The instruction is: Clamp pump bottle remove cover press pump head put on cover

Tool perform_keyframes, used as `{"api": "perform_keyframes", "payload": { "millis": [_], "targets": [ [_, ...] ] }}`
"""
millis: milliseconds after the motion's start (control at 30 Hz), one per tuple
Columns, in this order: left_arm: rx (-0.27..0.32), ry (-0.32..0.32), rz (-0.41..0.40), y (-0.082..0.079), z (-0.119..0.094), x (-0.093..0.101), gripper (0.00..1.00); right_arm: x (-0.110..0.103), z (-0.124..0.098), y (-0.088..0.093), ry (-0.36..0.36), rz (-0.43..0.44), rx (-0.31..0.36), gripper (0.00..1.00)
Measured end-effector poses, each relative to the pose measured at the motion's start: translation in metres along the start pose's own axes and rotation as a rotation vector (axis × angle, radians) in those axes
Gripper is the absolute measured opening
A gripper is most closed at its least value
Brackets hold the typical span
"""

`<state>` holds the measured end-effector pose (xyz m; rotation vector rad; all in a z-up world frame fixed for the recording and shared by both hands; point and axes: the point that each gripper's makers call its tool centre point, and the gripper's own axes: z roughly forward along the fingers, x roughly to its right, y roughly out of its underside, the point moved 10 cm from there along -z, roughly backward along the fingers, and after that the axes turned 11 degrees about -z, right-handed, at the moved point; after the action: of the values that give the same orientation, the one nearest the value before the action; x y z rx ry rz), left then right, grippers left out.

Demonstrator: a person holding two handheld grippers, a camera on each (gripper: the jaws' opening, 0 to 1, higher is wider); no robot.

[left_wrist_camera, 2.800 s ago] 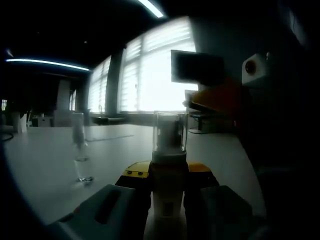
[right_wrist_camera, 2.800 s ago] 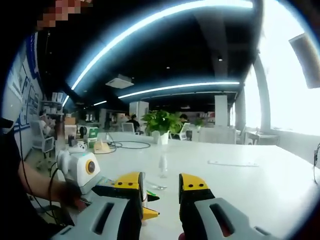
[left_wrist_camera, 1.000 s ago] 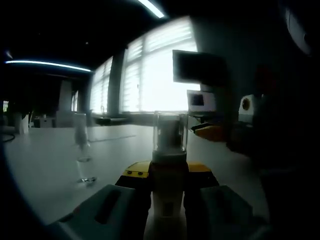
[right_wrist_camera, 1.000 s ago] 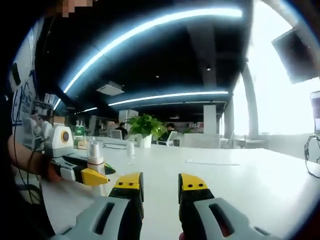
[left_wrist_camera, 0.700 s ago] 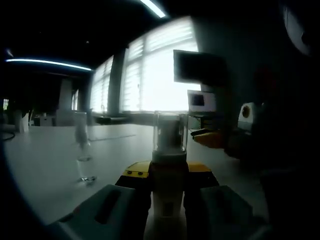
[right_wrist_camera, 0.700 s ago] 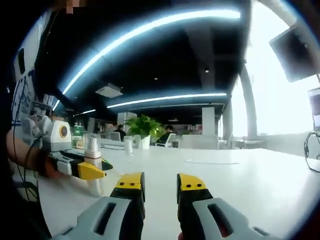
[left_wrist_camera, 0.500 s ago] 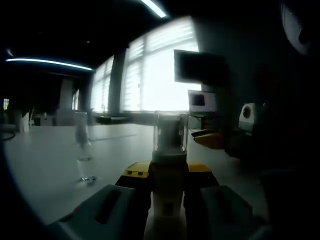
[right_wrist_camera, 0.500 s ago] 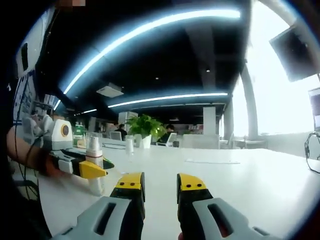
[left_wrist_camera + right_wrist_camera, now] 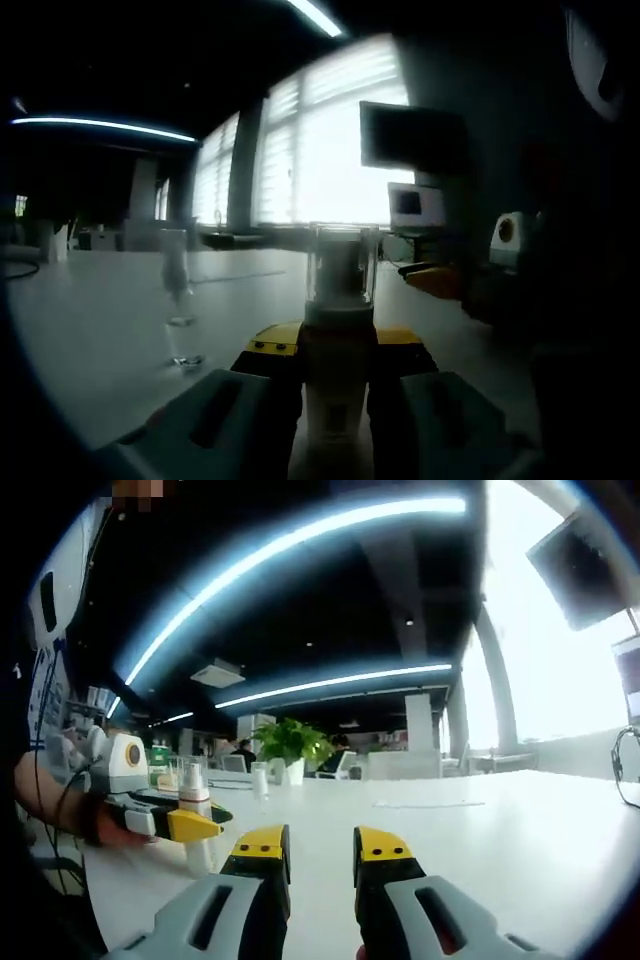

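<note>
We have the pump bottle [image 9: 337, 375] upright between the jaws of the left hand-held gripper [image 9: 335, 350], which pinches its body just below the neck. Its clear cover [image 9: 341, 263] sits on top, so the cover is still on and removing it looks like the step in hand. The bottle's long axis runs vertical, straight up out of the jaws.

In the right gripper view, the right hand-held gripper [image 9: 320, 845] has its yellow-tipped jaws spread with a gap between them and nothing held. The left hand-held gripper [image 9: 165, 820] and the pump bottle [image 9: 194, 825] appear off to that view's left, the bottle seeming to stand on or just over the white desk [image 9: 480, 830]; we cannot tell if it touches. In the left gripper view, the right hand-held gripper [image 9: 440, 280] shows as a dim yellow tip to the right of the cover, apart from it.

So the cover lies to the left of the free right gripper, and the coming move, as we judge it, asks that gripper to swing leftward and close on the cover (the left one is busy holding), then lift along the bottle's upright axis.

A second clear bottle [image 9: 180, 300] stands on the desk [image 9: 90, 310], well apart.
</note>
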<state>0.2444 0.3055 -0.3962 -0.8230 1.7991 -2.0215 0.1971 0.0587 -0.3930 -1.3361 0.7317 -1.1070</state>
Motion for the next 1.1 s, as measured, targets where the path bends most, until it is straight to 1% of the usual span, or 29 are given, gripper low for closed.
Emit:
{"api": "perform_keyframes", "payload": {
  "millis": [167, 267, 367, 433, 500, 767, 867, 967, 1100],
  "targets": [
    [0.015, -0.057, -0.026, -0.002, 0.004, -0.006, 0.15, -0.001, 0.0, 0.0, -0.006, 0.004, 0.002, 0.19],
    [0.029, -0.061, -0.035, -0.003, 0.008, -0.004, 0.15, 0.001, -0.001, 0.0, -0.001, 0.025, 0.009, 0.19],
    [0.034, -0.071, -0.024, -0.005, 0.014, -0.002, 0.15, 0.003, -0.002, -0.001, 0.004, 0.038, 0.013, 0.19],
    [0.041, -0.082, -0.023, -0.007, 0.016, -0.006, 0.15, 0.004, -0.003, -0.001, 0.009, 0.043, 0.015, 0.19],
    [0.041, -0.104, -0.019, -0.008, 0.02, -0.004, 0.15, 0.004, -0.003, -0.001, 0.014, 0.046, 0.017, 0.19],
    [0.035, -0.162, -0.042, -0.007, 0.032, -0.01, 0.15, 0.004, -0.003, -0.001, 0.014, 0.05, 0.018, 0.19],
    [0.038, -0.163, -0.066, -0.01, 0.037, -0.009, 0.15, 0.005, -0.002, -0.001, 0.016, 0.07, 0.017, 0.19],
    [0.042, -0.163, -0.055, -0.012, 0.045, -0.007, 0.15, 0.006, -0.003, -0.001, 0.016, 0.091, 0.022, 0.19],
    [0.042, -0.184, -0.061, -0.01, 0.053, -0.008, 0.15, 0.005, -0.003, -0.002, 0.024, 0.092, 0.023, 0.18]
  ]
}}
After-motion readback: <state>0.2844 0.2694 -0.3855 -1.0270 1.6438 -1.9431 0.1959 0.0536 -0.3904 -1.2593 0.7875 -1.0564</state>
